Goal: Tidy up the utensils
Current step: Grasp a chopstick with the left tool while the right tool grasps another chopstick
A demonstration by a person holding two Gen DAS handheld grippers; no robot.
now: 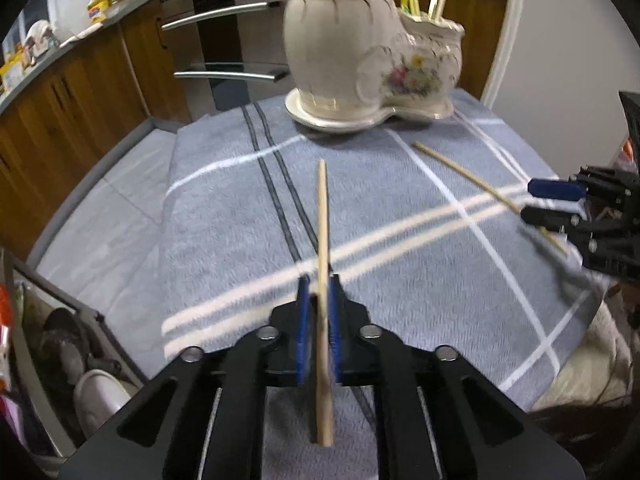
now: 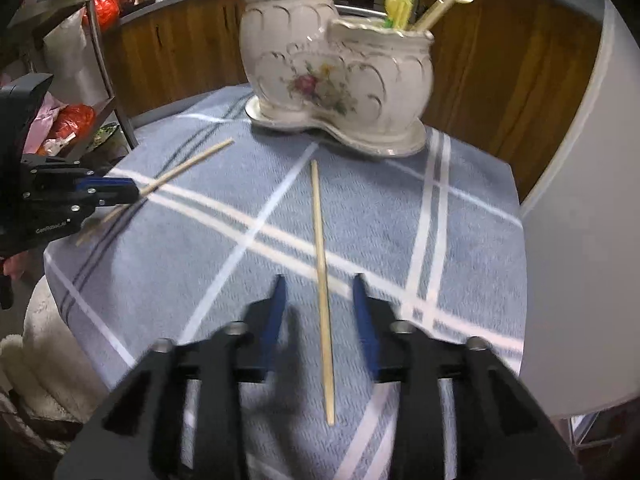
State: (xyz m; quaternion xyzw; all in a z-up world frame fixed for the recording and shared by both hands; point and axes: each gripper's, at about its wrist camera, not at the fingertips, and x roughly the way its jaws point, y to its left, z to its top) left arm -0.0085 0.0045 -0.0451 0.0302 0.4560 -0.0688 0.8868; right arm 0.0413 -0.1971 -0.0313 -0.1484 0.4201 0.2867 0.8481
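Note:
A cream ceramic utensil holder [image 1: 332, 40] [image 2: 360, 80] with a flower print stands at the far end of the blue striped cloth [image 1: 400, 280], with forks and gold utensils in it. My left gripper [image 1: 319, 280] [image 2: 134, 194] is shut on a wooden chopstick [image 1: 322, 220] [image 2: 192, 160] that points toward the holder. A second chopstick [image 2: 320, 232] [image 1: 460, 170] lies flat on the cloth between the fingers of my right gripper [image 2: 320, 280] [image 1: 528, 201]. Its blue pads stand apart on either side and do not touch it.
The cloth covers a small table whose edges drop off close on the left and right. Wooden cabinets [image 1: 80, 92] and an oven with metal handles [image 1: 224, 14] are behind. A white wall panel [image 2: 580, 240] rises at the right; a shelf with bags [image 2: 72, 120] is at the left.

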